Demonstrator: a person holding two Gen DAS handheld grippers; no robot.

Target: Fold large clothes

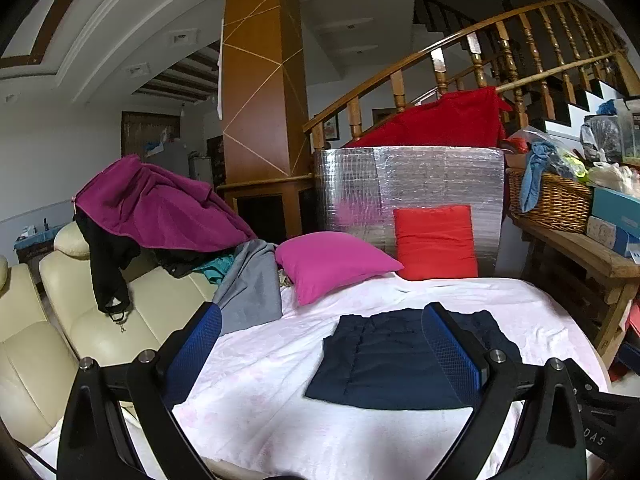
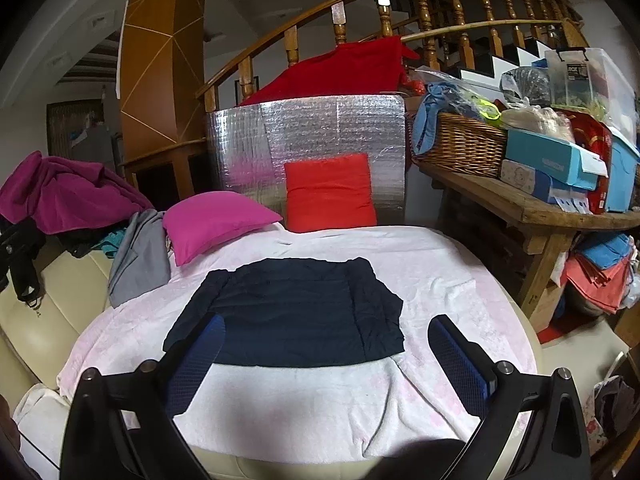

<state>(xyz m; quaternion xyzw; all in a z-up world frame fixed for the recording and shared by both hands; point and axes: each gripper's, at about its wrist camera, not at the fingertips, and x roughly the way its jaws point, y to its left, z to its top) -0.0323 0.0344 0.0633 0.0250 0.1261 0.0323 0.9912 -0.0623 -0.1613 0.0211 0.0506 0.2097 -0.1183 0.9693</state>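
A navy garment (image 2: 296, 312) lies flat and partly folded in the middle of the pale pink blanket (image 2: 440, 280), its sleeves tucked in so it makes a rough rectangle with a straight near edge. Seen from the left wrist, the same garment (image 1: 384, 360) sits a little toward three o'clock of centre. The right gripper (image 2: 326, 354) hovers above the blanket's near edge with its blue-padded fingers (image 2: 460, 360) spread wide and nothing between them; one finger overlaps the garment's corner at about seven o'clock, though I cannot tell whether it touches. The left gripper (image 1: 320, 350) is likewise spread wide and empty. Past the garment at twelve o'clock a red cushion (image 2: 330, 192) leans upright against a silver foil panel (image 2: 312, 128), and a magenta pillow (image 2: 212, 220) lies at about ten o'clock. A grey cloth (image 2: 140, 256) drapes off the blanket's edge at nine o'clock, beside a cream sofa (image 1: 60, 312) heaped with a purple garment (image 1: 160, 208). At two o'clock a wicker basket (image 2: 460, 144) stands on a wooden bench (image 2: 540, 208).
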